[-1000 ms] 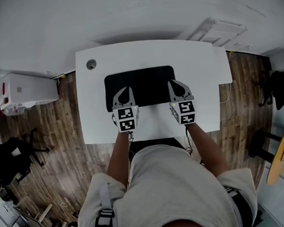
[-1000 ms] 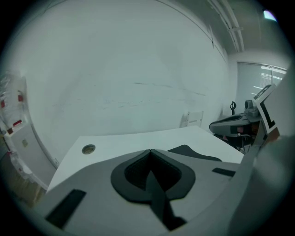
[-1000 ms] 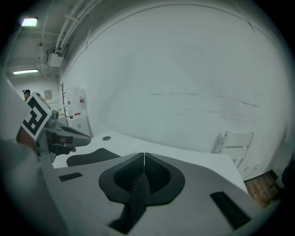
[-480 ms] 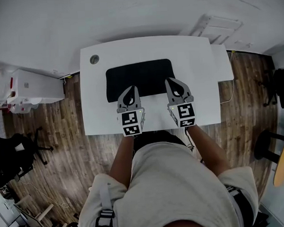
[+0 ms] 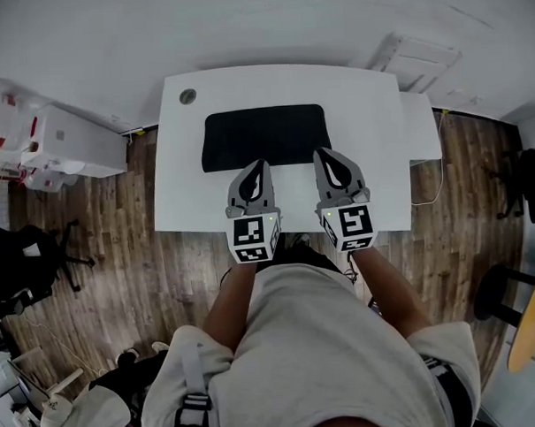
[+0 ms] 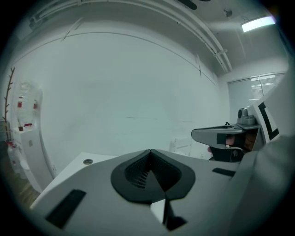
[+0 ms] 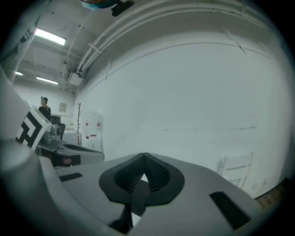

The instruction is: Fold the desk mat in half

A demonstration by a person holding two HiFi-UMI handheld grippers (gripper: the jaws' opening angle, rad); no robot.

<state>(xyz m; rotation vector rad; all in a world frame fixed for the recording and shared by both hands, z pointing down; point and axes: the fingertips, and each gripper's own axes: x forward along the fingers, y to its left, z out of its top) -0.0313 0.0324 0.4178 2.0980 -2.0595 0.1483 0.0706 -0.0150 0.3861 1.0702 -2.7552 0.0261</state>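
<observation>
Black mat [image 5: 264, 136] lying flat on the white desk [image 5: 369, 115], ahead of and below both grippers; from the head view its near long edge sits just under their tips, and whether it is one layer or already doubled cannot be told. The mat looks thin, soft and light, so it should bend easily but sag between two holds, and its underside probably clings to the desk. The sensible holds are the two near corners, pinched at the edge and carried together so that the fold runs straight. Left gripper [image 5: 259, 164]: jaws pressed together with nothing between them, pointing almost level toward the far wall, held above the desk's near edge, forearm drawn in to the body. Right gripper [image 5: 323, 154]: likewise closed and empty, parallel to the left and near it, at about the same height. Neither gripper touches the mat. Each gripper view shows wall beyond the closed tips, and the left one also a corner of the desk.
</observation>
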